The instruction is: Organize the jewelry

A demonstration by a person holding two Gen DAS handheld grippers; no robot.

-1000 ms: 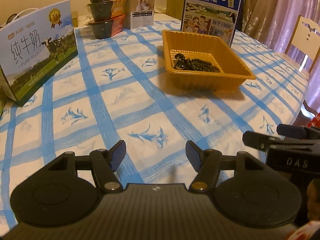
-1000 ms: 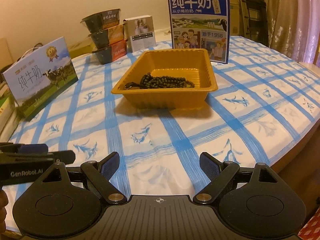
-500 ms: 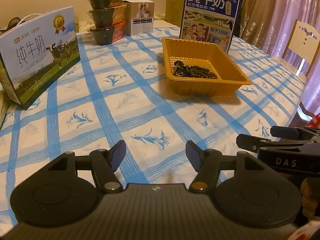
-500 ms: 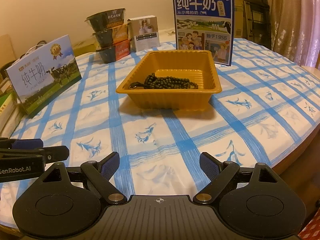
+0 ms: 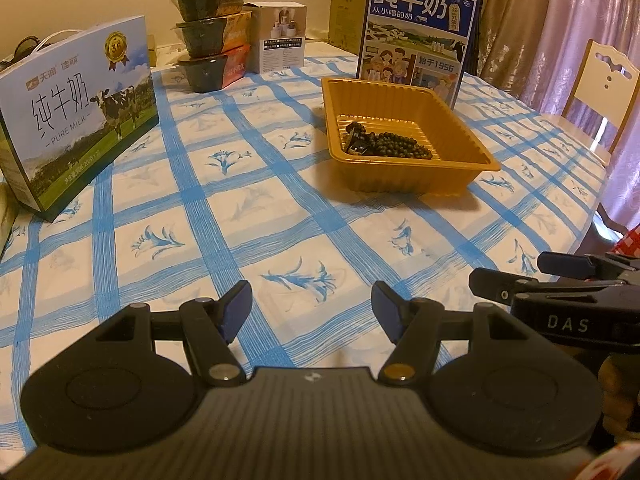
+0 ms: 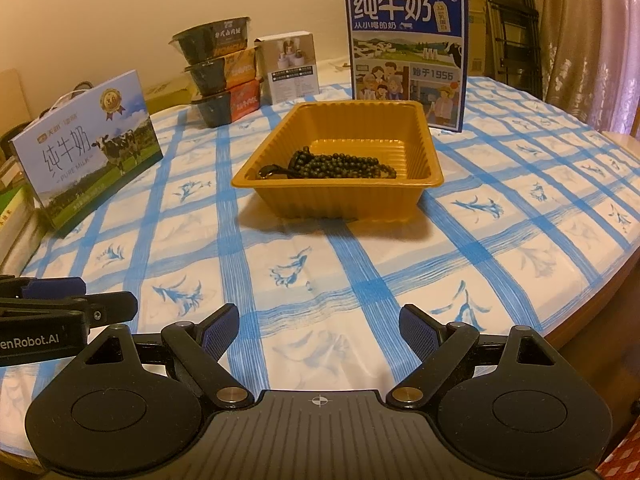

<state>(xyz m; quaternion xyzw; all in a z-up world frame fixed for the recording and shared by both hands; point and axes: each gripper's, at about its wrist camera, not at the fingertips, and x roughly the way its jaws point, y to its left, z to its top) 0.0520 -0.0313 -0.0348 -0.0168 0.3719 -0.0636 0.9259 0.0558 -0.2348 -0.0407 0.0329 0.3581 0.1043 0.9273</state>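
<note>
1. Sitting near the middle of the desk (image 6: 520, 240), an orange plastic tray (image 6: 340, 200) holds a string of dark beads (image 6: 340, 168) heaped along its near inner wall, with a small dark clasp or tassel at the left end of the heap; the rest of the tray floor is bare.
2. Just behind the tray a tall blue milk carton box (image 6: 406, 56) stands upright, close to the far rim but apart from it.
3. At the far left, three dark food bowls (image 6: 222, 72) are stacked one on another, with a small white box (image 6: 292, 68) just beside them on the right.
4. A pale blue milk gift box (image 6: 88, 148) with a cow picture stands tilted near the left edge, well apart from the tray.
5. The left gripper (image 5: 312, 308) hangs over the near part of the checked cloth, jaws released and spread with only cloth between them.
6. The right gripper (image 6: 320, 330) hangs beside it, jaws released and spread wider, grasping nothing; each gripper shows at the edge of the other's view.
7. Between both grippers and the tray the cloth lies open, with nothing in the way.
8. The desk's rounded edge curves along the right side; a pale chair back (image 5: 600, 84) and curtains (image 5: 560, 20) stand beyond it.
</note>
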